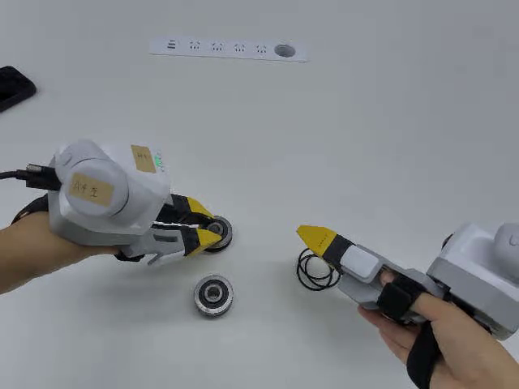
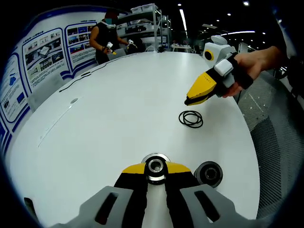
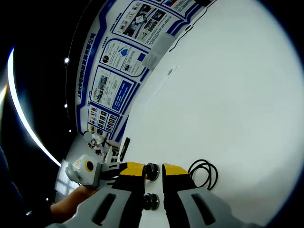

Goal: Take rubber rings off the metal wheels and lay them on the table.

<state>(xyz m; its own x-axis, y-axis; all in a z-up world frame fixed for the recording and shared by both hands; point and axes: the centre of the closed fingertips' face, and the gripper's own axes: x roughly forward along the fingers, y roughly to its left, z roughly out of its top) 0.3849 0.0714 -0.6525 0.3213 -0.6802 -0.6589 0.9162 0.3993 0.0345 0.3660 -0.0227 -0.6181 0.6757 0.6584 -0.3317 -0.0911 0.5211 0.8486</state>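
My left gripper [image 1: 207,227] is shut on a metal wheel [image 1: 220,232] and holds it just above the white table; in the left gripper view the wheel [image 2: 156,167] sits between the yellow tips [image 2: 156,172]. A second wheel [image 1: 213,295] [image 2: 209,173] lies flat on the table just in front of it. A small pile of black rubber rings [image 1: 316,271] [image 2: 191,118] [image 3: 204,174] lies to the right. My right gripper [image 1: 313,235] [image 2: 191,99] hovers just over the rings, jaws together and holding nothing.
A white power strip [image 1: 229,49] lies at the far side of the table. A black object [image 1: 12,87] sits at the far left edge. In the left gripper view a person [image 2: 107,40] stands beyond the table, near shelving.
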